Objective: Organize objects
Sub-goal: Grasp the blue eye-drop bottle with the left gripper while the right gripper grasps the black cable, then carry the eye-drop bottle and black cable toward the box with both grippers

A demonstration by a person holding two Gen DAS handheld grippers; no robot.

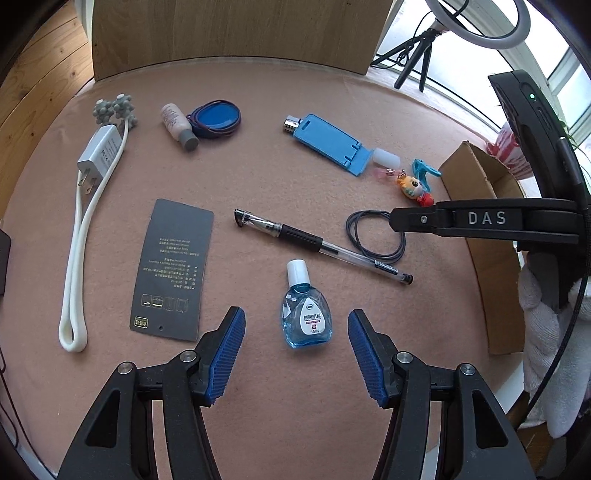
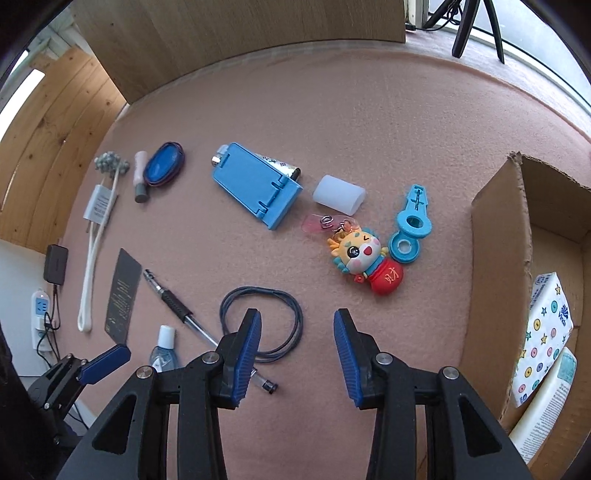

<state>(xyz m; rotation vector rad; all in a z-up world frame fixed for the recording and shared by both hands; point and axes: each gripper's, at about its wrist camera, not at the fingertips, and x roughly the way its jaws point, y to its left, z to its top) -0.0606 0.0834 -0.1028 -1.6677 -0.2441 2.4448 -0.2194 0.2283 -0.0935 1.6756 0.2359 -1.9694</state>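
My left gripper [image 1: 296, 317] is open and empty, its blue pads either side of a blue eye-drop bottle [image 1: 306, 317] lying on the pink felt. My right gripper [image 2: 297, 319] is open and empty above the felt, with a dark cord loop [image 2: 262, 321] under its left finger and a dragon keychain [image 2: 364, 258] ahead. A pen [image 1: 321, 245], a dark card [image 1: 171, 269], a blue phone stand [image 1: 330, 144] and a cardboard box [image 2: 495, 280] at the right are in view. The right gripper also shows in the left wrist view [image 1: 480, 219].
A white charger with cable [image 1: 92, 206], a grey massage roller [image 1: 114, 110], a small pink bottle [image 1: 179, 125], a blue oval case [image 1: 218, 118], a white cap [image 2: 338, 194] and a blue clip [image 2: 412, 229] lie on the felt. Tissue packs [image 2: 546, 332] sit in the box. A wooden board [image 1: 236, 33] stands behind.
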